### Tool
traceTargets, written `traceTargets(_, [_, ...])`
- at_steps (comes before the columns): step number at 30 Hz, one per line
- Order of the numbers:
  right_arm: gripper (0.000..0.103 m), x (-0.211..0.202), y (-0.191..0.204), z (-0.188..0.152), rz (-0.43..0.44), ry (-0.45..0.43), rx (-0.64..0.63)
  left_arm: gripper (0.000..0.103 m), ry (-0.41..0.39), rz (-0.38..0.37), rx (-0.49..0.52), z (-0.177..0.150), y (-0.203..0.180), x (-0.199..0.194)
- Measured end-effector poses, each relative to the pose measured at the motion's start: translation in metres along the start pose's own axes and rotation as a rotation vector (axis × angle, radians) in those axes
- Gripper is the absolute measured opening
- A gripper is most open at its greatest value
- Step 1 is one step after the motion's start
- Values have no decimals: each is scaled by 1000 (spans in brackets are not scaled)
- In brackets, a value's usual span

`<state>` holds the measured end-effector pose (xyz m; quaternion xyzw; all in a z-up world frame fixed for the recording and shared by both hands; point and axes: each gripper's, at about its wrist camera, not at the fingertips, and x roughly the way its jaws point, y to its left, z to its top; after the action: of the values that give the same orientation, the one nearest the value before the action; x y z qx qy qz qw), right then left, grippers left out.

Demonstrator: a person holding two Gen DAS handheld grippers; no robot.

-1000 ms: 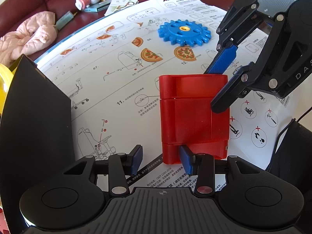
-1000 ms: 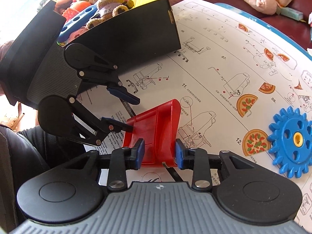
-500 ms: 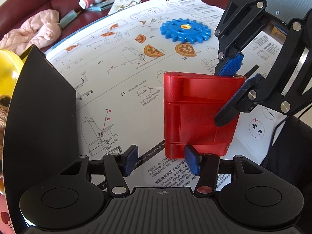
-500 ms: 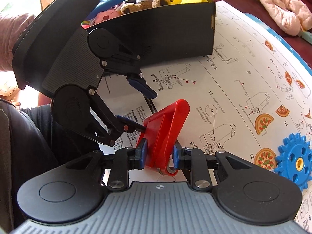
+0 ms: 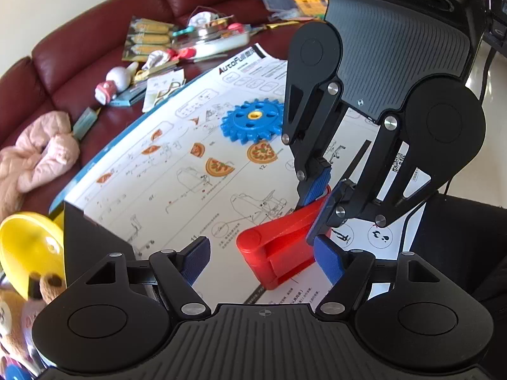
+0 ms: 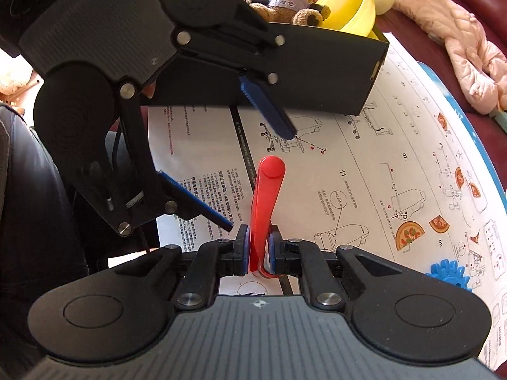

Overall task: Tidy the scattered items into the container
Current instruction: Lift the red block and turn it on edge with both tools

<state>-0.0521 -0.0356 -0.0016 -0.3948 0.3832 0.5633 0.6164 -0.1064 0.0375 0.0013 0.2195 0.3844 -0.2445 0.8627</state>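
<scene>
Red piece (image 6: 265, 202): flat, glossy plastic with a rounded end, held edge-on.
Right gripper (image 6: 259, 248): jaws just closed, clamped on it.
Left gripper (image 5: 261, 258): jaws just opened wide, nothing gripped.

Red plastic piece and black box, with the blue gear left out

We see the flat red plastic piece (image 6: 264, 202) standing on edge above the instruction sheet (image 6: 364, 171), the open black box (image 6: 317, 72) crammed with toys behind, and the blue gear (image 5: 252, 122) lying flat well apart.
</scene>
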Motion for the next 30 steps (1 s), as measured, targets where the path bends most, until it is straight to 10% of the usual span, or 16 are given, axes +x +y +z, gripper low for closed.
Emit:
traceTargets(4, [14,0,-2,-2,-3,0,-1,76,16,-34,106,8,-6,12])
traceTargets(12, [24,-4,-13,-17,-10,-42,90,21,61,-107,52,3,2,26])
traceTargets(17, [35,-14,-22,-24,-6,-103,171,14,105,-117,32,-1,1,36])
traceTargets(21, [54,-16,-21,-28,-32,-97,159,14,116,-114,33,-2,-3,40])
traceTargets(30, [55,-4,-17,-27,-37,-82,117,49,53,-99,16,2,-7,43])
